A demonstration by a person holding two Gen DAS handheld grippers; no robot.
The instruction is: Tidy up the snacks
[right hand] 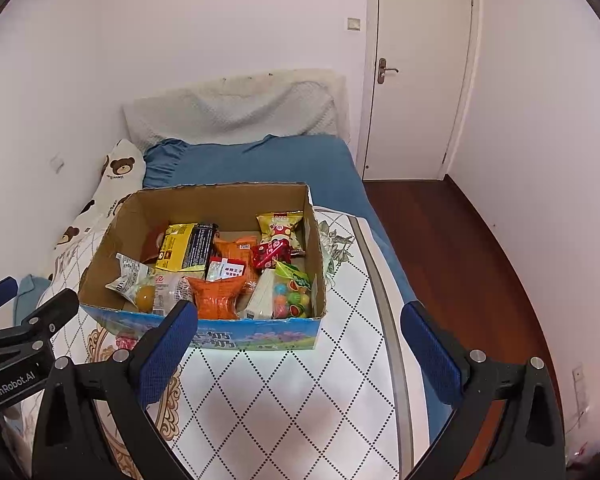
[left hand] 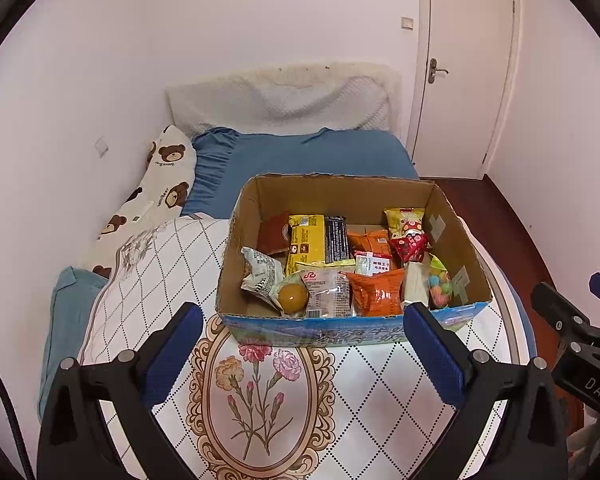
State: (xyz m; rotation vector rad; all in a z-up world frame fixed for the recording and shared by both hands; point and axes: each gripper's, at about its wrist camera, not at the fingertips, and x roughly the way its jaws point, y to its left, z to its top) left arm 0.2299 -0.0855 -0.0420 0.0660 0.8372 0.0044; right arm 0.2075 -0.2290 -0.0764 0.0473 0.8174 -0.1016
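Left gripper (left hand: 303, 322): blue-padded fingers were spread wide with nothing between them, hovering just short of the box's near wall.
Right gripper (right hand: 300, 320): same deal, jaws wide apart and holding nothing; its left finger overlapped the box's front edge in its own view, the right finger hung over the mattress edge.
Mattress (left hand: 380, 400): white quilted top with a dotted diamond pattern and a framed flower print right below the left gripper.
Cardboard box (left hand: 340, 330): open-topped, blue printed front, sat on the mattress just ahead of both grippers.
Snacks: all inside the box, piled loosely.
Near row: a yellow ball-shaped treat (left hand: 293, 297), a clear wrapped bun (left hand: 328, 294), an orange crinkly pack (left hand: 377, 293), a white packet (left hand: 416, 284) and a bag of colourful candy (left hand: 440, 286) at the right end.
Further in: a grey-white pouch (left hand: 260, 274) on the left, a yellow-and-black pack (left hand: 318, 242) in the middle, a red wrapped sweet (left hand: 412, 246), and a yellow pack with a mushroom print (left hand: 404, 222) leaning at the back right.
Behind the box: blue sheet (left hand: 320, 152), a teddy-bear print pillow (left hand: 156, 192) against the left wall, a pale quilted headboard pad (left hand: 280, 100).
Far back: white door (left hand: 468, 68), shut, with dark wood floor (right hand: 452, 248) to the right of the bed.
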